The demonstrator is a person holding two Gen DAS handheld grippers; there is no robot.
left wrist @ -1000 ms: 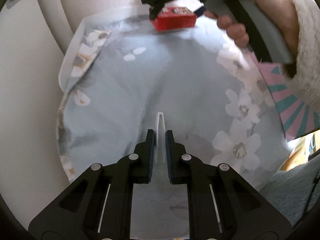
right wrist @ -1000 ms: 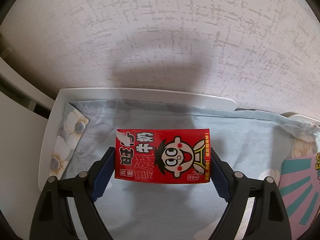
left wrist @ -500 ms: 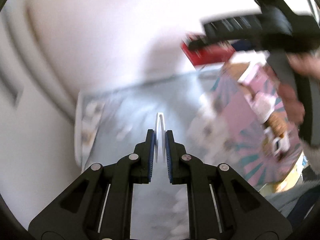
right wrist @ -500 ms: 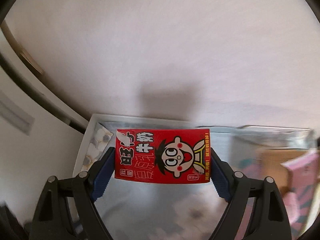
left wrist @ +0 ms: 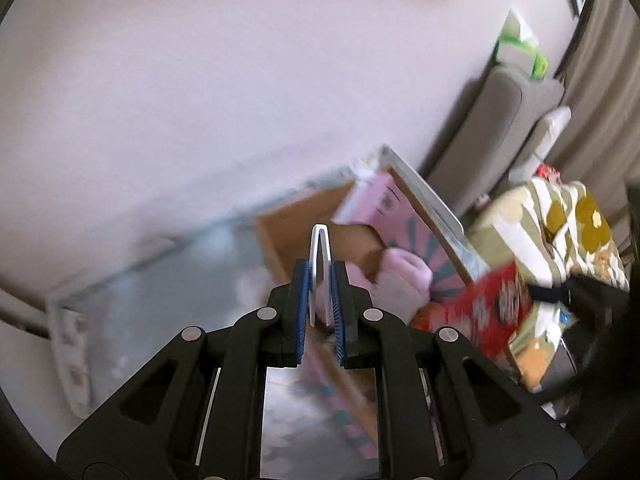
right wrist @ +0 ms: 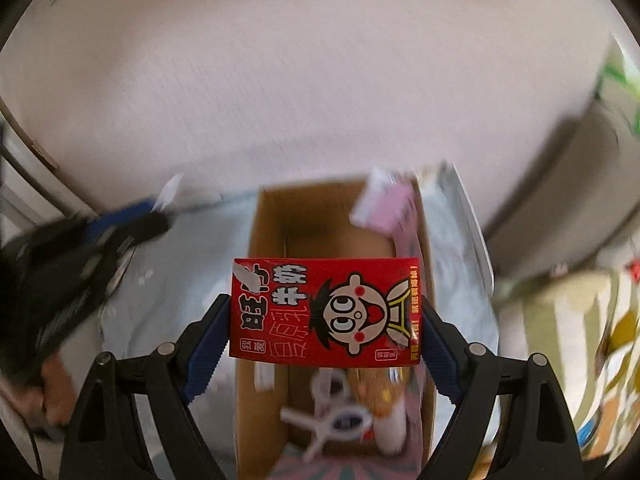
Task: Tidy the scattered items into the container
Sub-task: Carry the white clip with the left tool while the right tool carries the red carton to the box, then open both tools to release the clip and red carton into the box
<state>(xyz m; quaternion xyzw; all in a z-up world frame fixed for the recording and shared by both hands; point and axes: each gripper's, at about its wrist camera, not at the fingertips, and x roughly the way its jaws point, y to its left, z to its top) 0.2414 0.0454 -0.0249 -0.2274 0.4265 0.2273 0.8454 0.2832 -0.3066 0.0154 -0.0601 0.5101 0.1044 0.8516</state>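
The right claw [right wrist: 324,316] held the red milk carton [right wrist: 324,312] between its pads above the open cardboard box [right wrist: 264,240]. The left claw [left wrist: 320,292] was clamped narrowly on a thin white clip [left wrist: 320,252], probably plastic, near the box on the floral-covered surface [left wrist: 168,312].

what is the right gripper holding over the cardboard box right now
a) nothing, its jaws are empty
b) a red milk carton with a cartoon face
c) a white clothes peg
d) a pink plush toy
b: in the right wrist view the right gripper has both blue pads pressed on the ends of the red milk carton, which hangs above the open cardboard box; the white clothes peg lies inside the box.
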